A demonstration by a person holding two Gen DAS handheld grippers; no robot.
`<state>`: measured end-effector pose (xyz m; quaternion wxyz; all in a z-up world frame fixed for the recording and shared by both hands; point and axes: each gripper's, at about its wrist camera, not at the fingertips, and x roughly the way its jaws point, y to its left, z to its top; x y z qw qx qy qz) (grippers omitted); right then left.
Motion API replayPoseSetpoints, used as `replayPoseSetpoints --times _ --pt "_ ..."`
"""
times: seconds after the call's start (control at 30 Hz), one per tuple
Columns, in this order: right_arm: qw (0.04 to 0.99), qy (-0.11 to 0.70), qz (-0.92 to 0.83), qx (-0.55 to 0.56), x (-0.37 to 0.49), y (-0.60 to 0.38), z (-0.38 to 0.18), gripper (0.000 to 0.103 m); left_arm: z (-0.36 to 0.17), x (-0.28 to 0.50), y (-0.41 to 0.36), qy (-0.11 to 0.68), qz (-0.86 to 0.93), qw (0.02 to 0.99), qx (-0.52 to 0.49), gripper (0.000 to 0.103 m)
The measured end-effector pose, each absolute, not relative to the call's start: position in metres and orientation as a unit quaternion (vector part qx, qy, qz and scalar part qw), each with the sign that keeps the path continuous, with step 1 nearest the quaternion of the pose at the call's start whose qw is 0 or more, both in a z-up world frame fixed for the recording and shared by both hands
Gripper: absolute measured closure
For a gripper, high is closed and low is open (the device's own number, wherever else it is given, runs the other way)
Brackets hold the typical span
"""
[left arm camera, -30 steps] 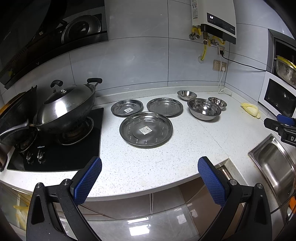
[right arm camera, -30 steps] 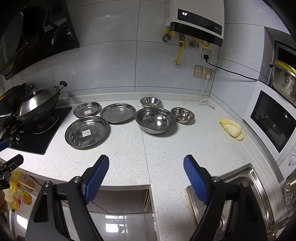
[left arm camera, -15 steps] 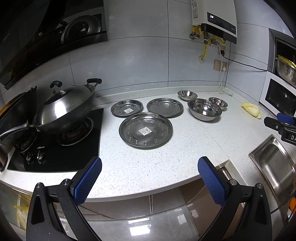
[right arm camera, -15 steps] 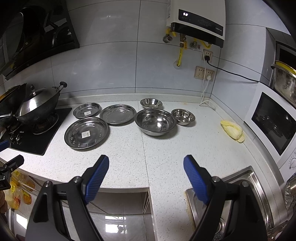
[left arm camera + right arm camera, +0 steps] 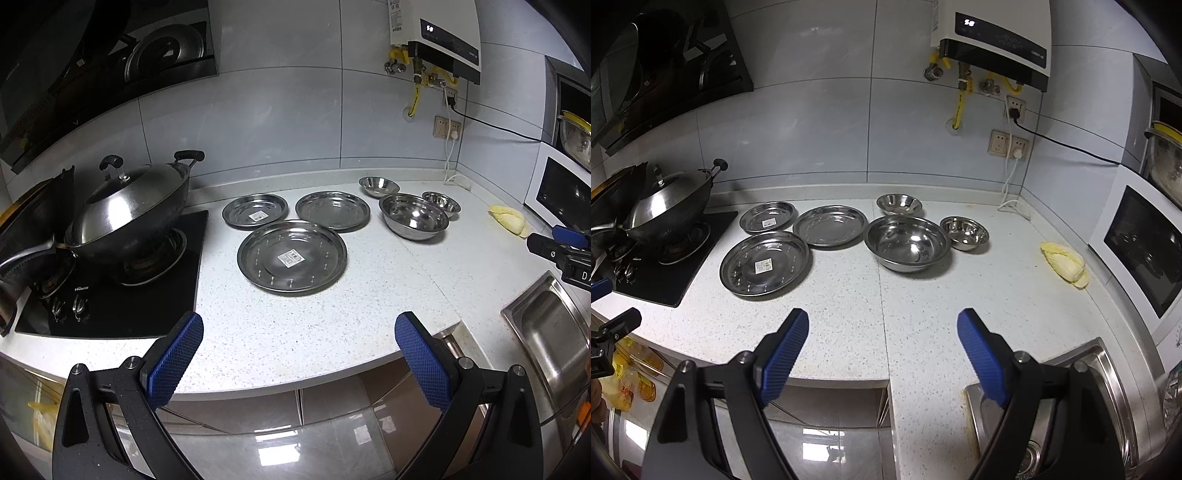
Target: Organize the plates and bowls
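Observation:
Three steel plates lie on the white counter: a large plate [image 5: 291, 256] [image 5: 764, 263] in front, a small plate [image 5: 255, 215] [image 5: 767, 217] behind it to the left, a medium plate [image 5: 332, 209] [image 5: 830, 225] behind to the right. Right of them stand a large bowl [image 5: 413, 216] [image 5: 907, 242] and two small bowls [image 5: 378, 185] [image 5: 440, 201] [image 5: 899, 204] [image 5: 964, 232]. My left gripper [image 5: 298, 339] is open and empty, over the counter's front edge. My right gripper [image 5: 882, 332] is open and empty, short of the large bowl.
A lidded wok [image 5: 125, 218] sits on the black hob [image 5: 110, 295] at the left. A steel sink [image 5: 550, 332] [image 5: 1045, 413] is at the right front. A yellow cabbage piece [image 5: 1065, 264] lies by the microwave [image 5: 1145, 247]. A water heater [image 5: 993, 44] hangs above.
Both views shift slightly closer to the counter; the plates and bowls have not moved and both grippers stay open.

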<state>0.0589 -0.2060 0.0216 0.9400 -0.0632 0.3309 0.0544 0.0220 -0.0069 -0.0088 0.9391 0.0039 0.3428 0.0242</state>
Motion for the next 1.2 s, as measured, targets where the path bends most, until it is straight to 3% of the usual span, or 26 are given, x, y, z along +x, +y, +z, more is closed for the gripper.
replayPoseSetpoints --times 0.63,0.87,1.2 --pt "0.922 0.331 0.191 -0.066 0.167 -0.126 0.034 0.02 0.032 0.113 0.013 0.334 0.091 0.937 -0.054 0.001" --pt "0.882 0.417 0.209 -0.058 0.24 -0.075 -0.013 0.02 -0.002 0.191 0.048 0.393 0.113 0.909 -0.077 0.001" --pt "0.835 0.514 0.188 -0.053 0.317 -0.023 -0.102 0.02 -0.096 0.272 0.098 0.484 0.099 0.864 -0.098 0.001"
